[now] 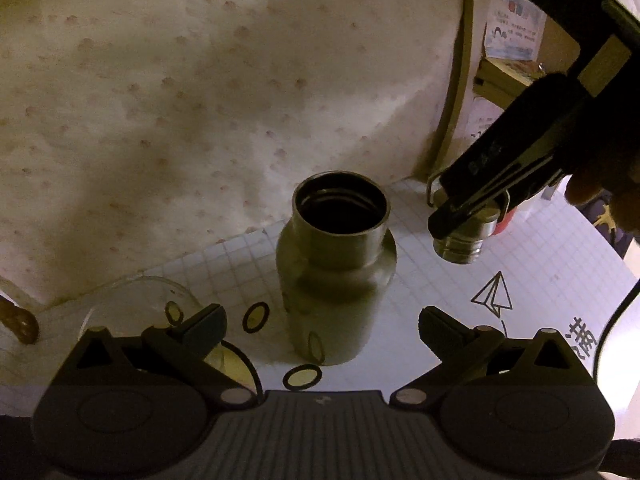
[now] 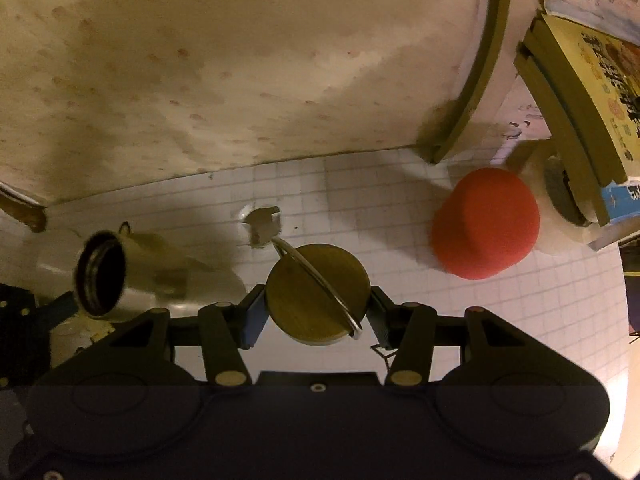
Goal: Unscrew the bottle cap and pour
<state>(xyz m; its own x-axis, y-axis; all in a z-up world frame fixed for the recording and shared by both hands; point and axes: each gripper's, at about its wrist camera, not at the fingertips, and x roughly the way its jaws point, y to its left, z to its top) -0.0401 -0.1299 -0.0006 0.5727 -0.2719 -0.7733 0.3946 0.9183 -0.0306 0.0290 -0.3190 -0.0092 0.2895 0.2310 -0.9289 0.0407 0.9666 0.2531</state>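
A steel bottle (image 1: 334, 276) stands upright on the grid-patterned table, its threaded mouth uncovered; it also shows at the left in the right wrist view (image 2: 120, 272). My left gripper (image 1: 320, 322) is open, a finger on each side of the bottle's lower body with a gap on both sides. To the bottle's right and lifted off the table, my right gripper (image 1: 476, 204) is shut on the cap (image 1: 460, 242). In the right wrist view the cap (image 2: 308, 292) has a wooden top and a metal ring, squeezed between both fingers of that gripper (image 2: 318, 314).
A clear glass (image 1: 132, 284) stands left of the bottle, partly behind my left finger. A red rounded object (image 2: 486, 224) and stacked books (image 2: 580, 92) sit at the right. A spotted cloth wall (image 1: 200, 100) backs the table. The table cover has a torn hole (image 2: 262, 226).
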